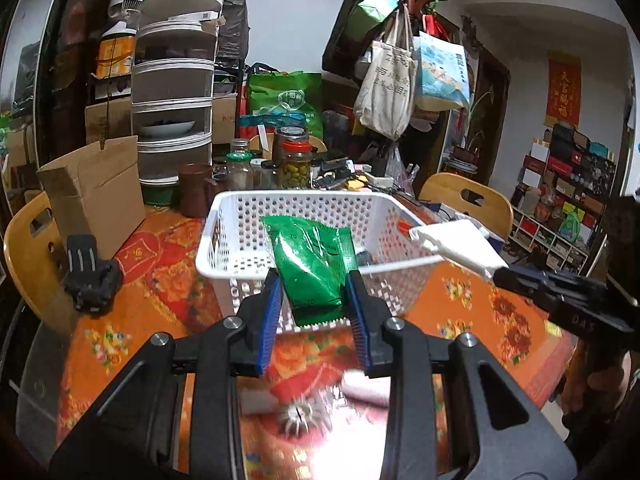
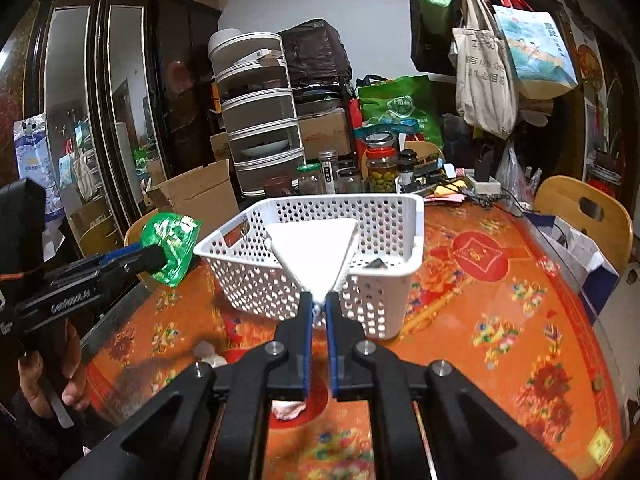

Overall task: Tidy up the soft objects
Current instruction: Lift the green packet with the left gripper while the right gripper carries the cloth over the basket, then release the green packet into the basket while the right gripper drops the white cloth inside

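Note:
A white perforated basket (image 1: 240, 248) stands on the table; it also shows in the right wrist view (image 2: 400, 216). My left gripper (image 1: 314, 280) is shut on a green foil packet (image 1: 312, 260) and holds it over the basket's near rim. The same packet (image 2: 172, 244) shows at the left in the right wrist view. My right gripper (image 2: 318, 300) is shut on a corner of a white soft packet (image 2: 316, 252), held above the basket's front edge. That white packet (image 1: 456, 244) shows at the right in the left wrist view.
The table has an orange floral cloth (image 2: 500, 320). Jars (image 2: 382, 168), a cardboard box (image 1: 92, 188), a stacked food cover (image 1: 172, 92) and clutter crowd the far side. A black strap (image 1: 90, 276) lies left. Wooden chairs (image 2: 584, 208) stand around. Small pale items (image 1: 368, 390) lie below the grippers.

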`<state>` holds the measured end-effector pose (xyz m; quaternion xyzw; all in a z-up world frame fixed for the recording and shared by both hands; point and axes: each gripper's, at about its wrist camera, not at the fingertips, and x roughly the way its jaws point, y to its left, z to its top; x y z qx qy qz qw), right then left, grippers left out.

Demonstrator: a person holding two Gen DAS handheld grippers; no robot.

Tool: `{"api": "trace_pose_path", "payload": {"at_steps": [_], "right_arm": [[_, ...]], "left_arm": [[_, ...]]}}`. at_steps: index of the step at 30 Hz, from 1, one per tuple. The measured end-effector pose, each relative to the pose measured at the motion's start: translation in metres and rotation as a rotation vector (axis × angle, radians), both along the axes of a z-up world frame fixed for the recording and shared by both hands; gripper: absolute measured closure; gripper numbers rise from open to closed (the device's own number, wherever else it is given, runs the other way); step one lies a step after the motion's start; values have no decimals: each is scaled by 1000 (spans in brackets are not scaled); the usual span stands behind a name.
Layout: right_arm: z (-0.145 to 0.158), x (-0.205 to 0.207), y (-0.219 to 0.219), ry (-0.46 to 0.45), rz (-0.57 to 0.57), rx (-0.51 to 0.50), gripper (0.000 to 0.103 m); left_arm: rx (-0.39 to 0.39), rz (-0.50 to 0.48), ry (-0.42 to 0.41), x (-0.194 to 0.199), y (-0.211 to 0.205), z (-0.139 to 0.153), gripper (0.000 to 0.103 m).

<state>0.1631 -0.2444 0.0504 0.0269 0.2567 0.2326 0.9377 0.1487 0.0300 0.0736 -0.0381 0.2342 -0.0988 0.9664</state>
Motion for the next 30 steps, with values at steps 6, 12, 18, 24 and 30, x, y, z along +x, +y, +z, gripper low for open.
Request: {"api": "trace_pose_path", "payload": {"at_steps": [6, 12, 18, 24, 30], "right_arm": [[15, 31, 7, 9, 5, -22, 98], [23, 60, 20, 32, 11, -53, 98], [22, 100, 32, 93, 8, -110, 98], [3, 149, 38, 211, -23, -144, 98], [-14, 183, 58, 292, -14, -199, 98]], "left_arm": [[20, 5, 32, 51, 4, 15, 74], [18, 17, 89, 102, 6, 20, 74], [17, 16, 191, 165, 3, 11, 74], [-9, 40, 283, 209, 1, -6, 74], [16, 73, 389, 248, -9, -29, 74]]}}
